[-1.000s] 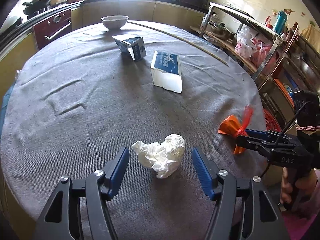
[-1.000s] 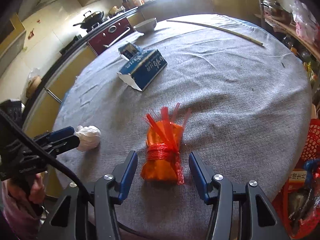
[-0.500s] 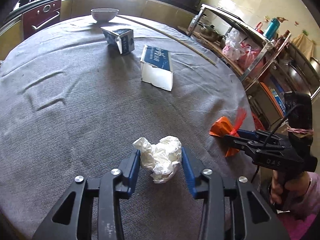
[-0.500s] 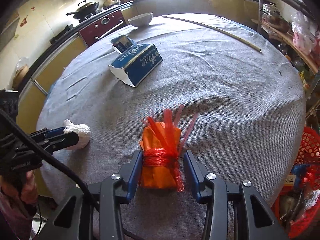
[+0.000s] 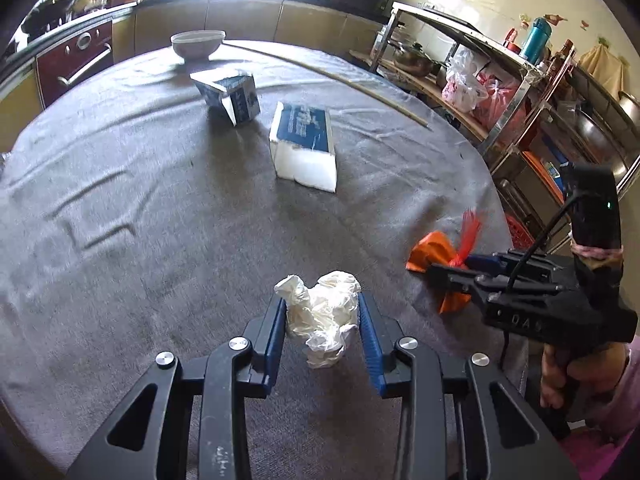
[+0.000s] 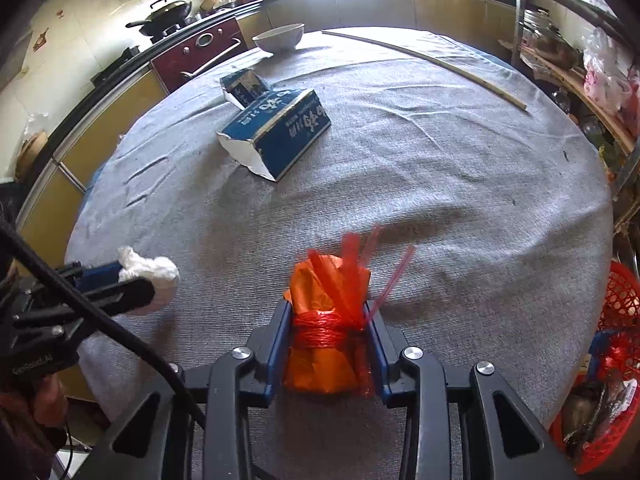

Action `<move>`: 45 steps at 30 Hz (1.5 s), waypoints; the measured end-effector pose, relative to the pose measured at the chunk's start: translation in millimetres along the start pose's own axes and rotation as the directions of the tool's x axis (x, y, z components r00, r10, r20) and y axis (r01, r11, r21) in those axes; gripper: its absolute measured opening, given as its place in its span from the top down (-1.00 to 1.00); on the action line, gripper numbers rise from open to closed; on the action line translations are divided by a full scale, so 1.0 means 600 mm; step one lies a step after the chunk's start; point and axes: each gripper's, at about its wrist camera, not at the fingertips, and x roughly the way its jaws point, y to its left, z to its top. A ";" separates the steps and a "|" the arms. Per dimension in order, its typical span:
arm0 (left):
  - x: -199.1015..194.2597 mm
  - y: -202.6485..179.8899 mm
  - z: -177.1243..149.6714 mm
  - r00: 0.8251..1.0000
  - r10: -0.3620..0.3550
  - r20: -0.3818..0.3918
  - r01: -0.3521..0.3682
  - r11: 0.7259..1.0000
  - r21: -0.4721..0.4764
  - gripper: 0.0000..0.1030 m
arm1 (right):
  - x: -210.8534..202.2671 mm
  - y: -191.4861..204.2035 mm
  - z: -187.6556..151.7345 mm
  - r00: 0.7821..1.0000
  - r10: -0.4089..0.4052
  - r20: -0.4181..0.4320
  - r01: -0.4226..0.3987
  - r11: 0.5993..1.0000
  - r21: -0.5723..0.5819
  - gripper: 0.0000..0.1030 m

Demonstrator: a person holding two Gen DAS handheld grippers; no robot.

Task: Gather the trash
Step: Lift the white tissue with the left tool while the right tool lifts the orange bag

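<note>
1. Left gripper (image 5: 323, 334): blue fingers (image 5: 276, 330) narrowed and closing on the crumpled white tissue (image 5: 322, 316), pads touching both of its sides; tissue near the close edge of the grey-clothed worktop (image 5: 160, 220).
2. Right gripper (image 6: 326, 346): fingers (image 6: 280, 336) clenched on the orange bag bundle (image 6: 326, 320), pressed against the red string wound round its middle; red plastic strips standing up from the top of the bundle.
3. Bundle at the near edge of the worktop, to the right of the tissue; seen from the left wrist view too, with the other gripper's tip around it (image 5: 440, 256).
4. Farther back on the worktop, well apart from both grips: a large blue-and-white carton (image 5: 306, 146) lying on its side, a smaller opened blue carton (image 5: 230, 96) just behind it, a white bowl (image 5: 198, 44) near the far edge, a long thin stick (image 5: 332, 76) across the far right part.
5. Red basket (image 6: 616, 320) with rubbish in it, low beside the worktop on the right.
6. Compared with a second ago: both pairs of fingers then stood wide, apart from the tissue and the bundle; now drawn in against them. Tissue squeezed narrower than before. Cartons, bowl and stick unchanged in place.
</note>
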 end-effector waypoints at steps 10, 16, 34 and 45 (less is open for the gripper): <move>-0.042 -0.006 -0.005 0.995 0.068 0.067 -0.062 0.994 -0.086 0.28 | -0.014 0.002 0.014 0.998 0.060 0.036 -0.058 0.996 -0.063 0.29; -0.063 -0.048 0.000 0.991 0.105 0.084 -0.102 0.994 -0.043 0.28 | -0.046 -0.013 0.009 0.988 0.115 0.104 -0.112 0.993 -0.035 0.29; -0.053 -0.136 0.024 0.988 0.138 0.066 -0.139 0.990 0.018 0.28 | -0.135 -0.131 -0.019 0.956 0.169 0.239 -0.201 0.972 0.119 0.29; -0.048 -0.179 0.044 0.990 0.124 0.070 -0.129 0.989 0.070 0.28 | -0.170 -0.180 -0.032 0.945 0.152 0.288 -0.207 0.964 0.168 0.29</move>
